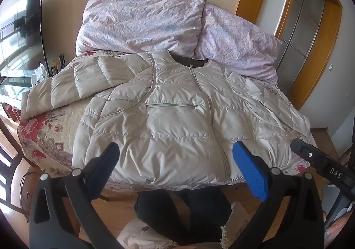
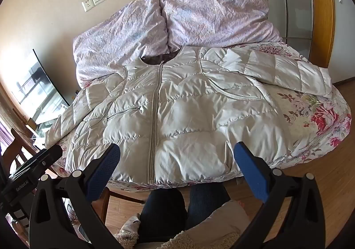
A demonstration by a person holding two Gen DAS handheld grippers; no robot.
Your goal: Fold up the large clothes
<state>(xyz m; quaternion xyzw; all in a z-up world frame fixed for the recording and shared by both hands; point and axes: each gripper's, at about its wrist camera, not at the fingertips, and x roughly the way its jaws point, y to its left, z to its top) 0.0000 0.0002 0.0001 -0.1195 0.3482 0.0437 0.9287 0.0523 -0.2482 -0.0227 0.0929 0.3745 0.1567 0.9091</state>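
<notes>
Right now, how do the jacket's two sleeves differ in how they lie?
The left sleeve lies spread outward, its cuff reaching past the bed's edge; the right sleeve lies angled down close beside the body. In the right wrist view the right sleeve stretches sideways over the floral bedspread. Both are pale, quilted and unfolded.

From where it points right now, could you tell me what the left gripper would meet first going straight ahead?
Most likely the jacket: the open left gripper aims down at its lower front, nothing between. Depth is uncertain.

A pale quilted jacket (image 2: 177,111) lies zipped and face up on the bed (image 2: 321,120). Behind the jacket sit two pillows (image 2: 210,16). Just before its hem, the right tool (image 2: 177,158) hovers, fingers spread wide, nothing between them.
</notes>
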